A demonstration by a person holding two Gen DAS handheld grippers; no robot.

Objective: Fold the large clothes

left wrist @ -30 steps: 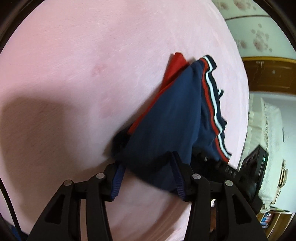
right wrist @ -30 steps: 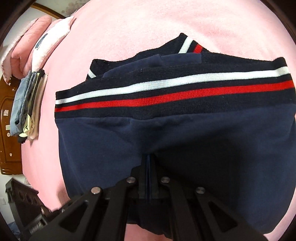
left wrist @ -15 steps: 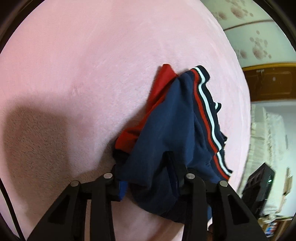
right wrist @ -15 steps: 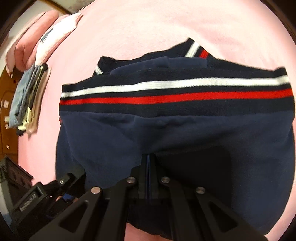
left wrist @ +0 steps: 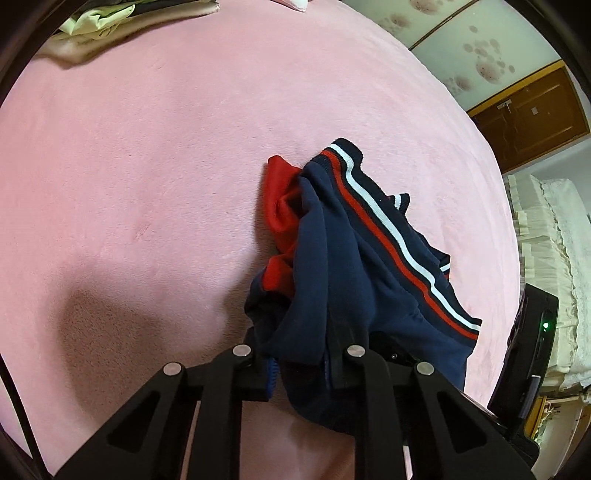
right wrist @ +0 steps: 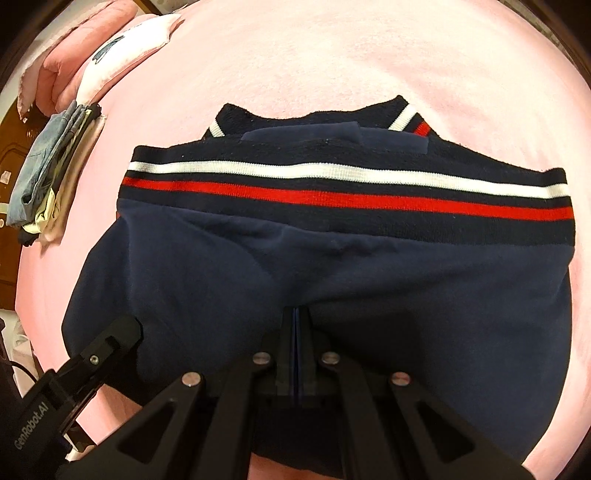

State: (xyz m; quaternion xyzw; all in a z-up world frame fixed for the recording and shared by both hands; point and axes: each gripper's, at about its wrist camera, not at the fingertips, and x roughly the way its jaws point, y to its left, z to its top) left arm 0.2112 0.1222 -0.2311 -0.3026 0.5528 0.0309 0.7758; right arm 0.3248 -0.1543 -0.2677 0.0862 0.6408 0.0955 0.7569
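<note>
Left gripper: the black two-finger left gripper (left wrist: 301,363) has just been closing its jaws, which stood much wider a second ago; a bunched fold of cloth now fills the narrow gap between them, and the pads look pressed on it.
Right gripper: the black right gripper (right wrist: 296,354) is clenched, its pads together on a thin edge of the same cloth, exactly as a second ago.
Garment: the navy-blue knit garment with a red-and-white striped dark hem band (right wrist: 332,266) lies on the bed just ahead of both grippers, its near edge caught in both.
Garment, left view: the cloth (left wrist: 332,266) is more gathered and rumpled than a second ago, with more of its red inner panel (left wrist: 282,206) showing at the left.
Garment, right view: the striped band (right wrist: 343,188) runs across the picture, a little tilted; a second ago it sat higher in the frame.
Other tool: the left gripper's black finger (right wrist: 110,341) now reaches in at the lower left, touching the cloth's left edge; a second ago it was outside this view.
Bed: the pink fleece bed cover (left wrist: 147,166) lies under everything.
Far side: a stack of folded clothes in denim blue and cream (right wrist: 44,177) rests at the far left edge, newly visible in the left view (left wrist: 110,22).
</note>
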